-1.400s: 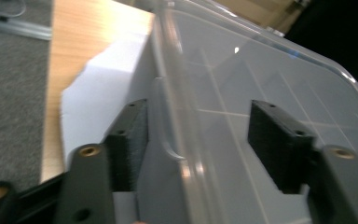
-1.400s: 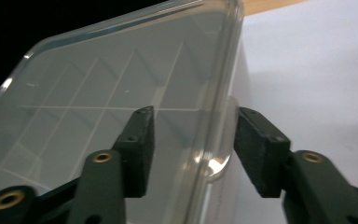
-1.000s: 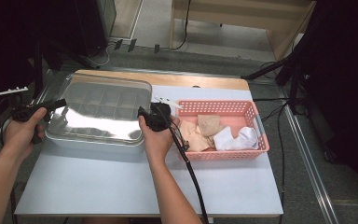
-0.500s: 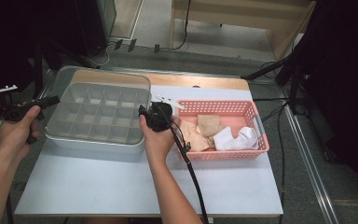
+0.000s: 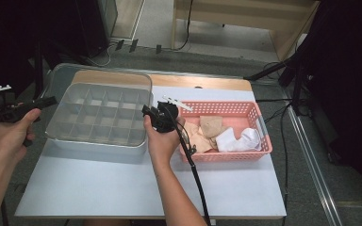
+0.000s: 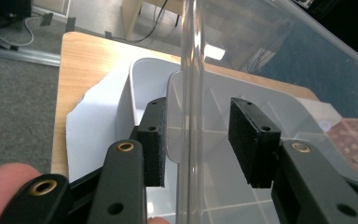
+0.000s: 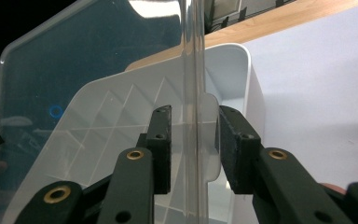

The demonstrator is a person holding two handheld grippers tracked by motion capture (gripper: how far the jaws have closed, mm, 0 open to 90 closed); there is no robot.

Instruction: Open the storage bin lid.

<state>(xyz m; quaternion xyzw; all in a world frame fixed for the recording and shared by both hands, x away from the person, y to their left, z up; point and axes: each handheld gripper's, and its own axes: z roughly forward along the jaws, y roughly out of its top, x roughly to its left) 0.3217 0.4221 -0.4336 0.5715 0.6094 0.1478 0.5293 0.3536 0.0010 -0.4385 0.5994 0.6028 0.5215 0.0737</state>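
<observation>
- The clear lid (image 5: 101,89) hangs over the divided grey box (image 5: 96,120) at the worktop's (image 5: 122,188) left rear.
- Left tongs (image 6: 196,140) and right tongs (image 7: 193,144) straddle its end rims; both have just been closing, pads not yet pressing.
- A pink basket (image 5: 259,117) stands by the right edge.

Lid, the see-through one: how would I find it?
On the pale table, find the grey box of little compartments at its left. The lid is raised just over that box. Unlike the pink basket beside it, it is clear, so you see through it.
</observation>
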